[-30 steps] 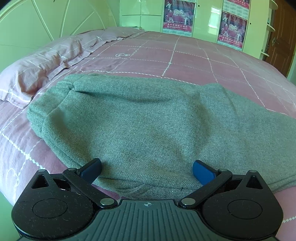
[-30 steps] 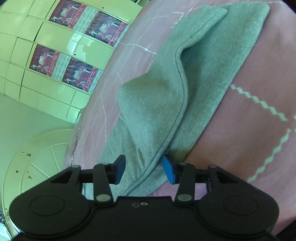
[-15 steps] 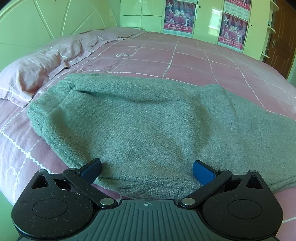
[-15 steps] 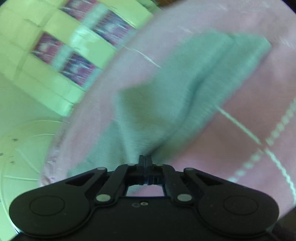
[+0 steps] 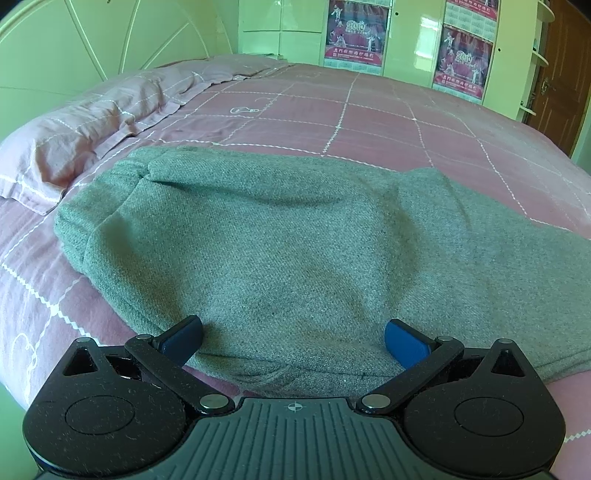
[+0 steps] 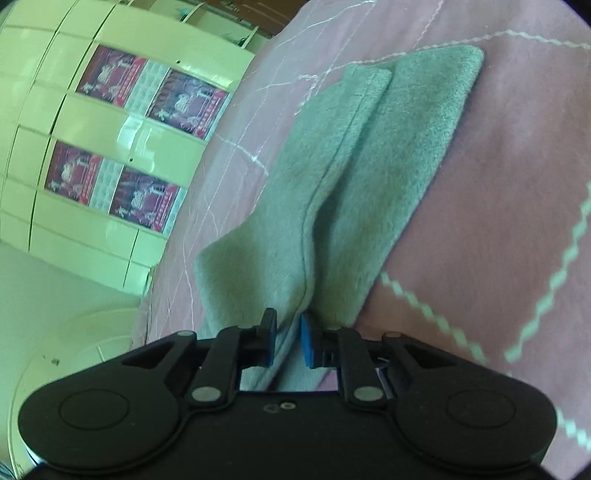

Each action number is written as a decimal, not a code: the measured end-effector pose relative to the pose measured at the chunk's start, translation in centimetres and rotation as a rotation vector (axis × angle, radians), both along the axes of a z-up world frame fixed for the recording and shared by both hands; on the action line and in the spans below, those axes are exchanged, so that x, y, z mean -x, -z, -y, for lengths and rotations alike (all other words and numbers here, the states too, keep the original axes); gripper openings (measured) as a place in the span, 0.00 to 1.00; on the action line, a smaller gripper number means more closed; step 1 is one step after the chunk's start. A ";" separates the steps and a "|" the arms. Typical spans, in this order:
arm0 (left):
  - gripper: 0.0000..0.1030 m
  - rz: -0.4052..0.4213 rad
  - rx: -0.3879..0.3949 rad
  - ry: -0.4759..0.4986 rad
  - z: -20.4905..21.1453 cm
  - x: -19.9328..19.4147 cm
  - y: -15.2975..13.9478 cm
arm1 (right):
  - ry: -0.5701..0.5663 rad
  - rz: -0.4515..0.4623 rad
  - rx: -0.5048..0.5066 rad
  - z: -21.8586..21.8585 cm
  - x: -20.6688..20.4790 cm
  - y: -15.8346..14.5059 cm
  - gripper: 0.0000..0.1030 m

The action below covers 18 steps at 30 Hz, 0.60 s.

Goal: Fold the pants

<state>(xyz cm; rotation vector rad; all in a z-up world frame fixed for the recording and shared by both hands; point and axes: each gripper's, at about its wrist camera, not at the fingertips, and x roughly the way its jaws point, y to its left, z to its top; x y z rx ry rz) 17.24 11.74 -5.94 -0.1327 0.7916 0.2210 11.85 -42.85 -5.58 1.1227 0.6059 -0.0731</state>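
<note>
The grey-green pants lie spread across the pink bed, waist end toward the pillow at the left. My left gripper is open, its blue pads resting on the near edge of the cloth with a wide gap between them. In the right wrist view the pants run away from me as two legs, one lying partly over the other. My right gripper is shut on a seam fold of the upper leg, which rises into a ridge from the pads.
A pink pillow lies at the left by the pale green headboard. Cupboards with red posters stand behind the bed, and a brown door at the far right. Pink checked bedsheet stretches to the right of the pants.
My right gripper went from open around the leg seam to shut on it and shifted sideways, pulling the fold up. The left gripper kept still.
</note>
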 end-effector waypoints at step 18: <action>1.00 -0.001 0.000 0.006 -0.4 -0.1 0.1 | 0.145 0.076 0.125 3.4 3.5 -2.9 0.27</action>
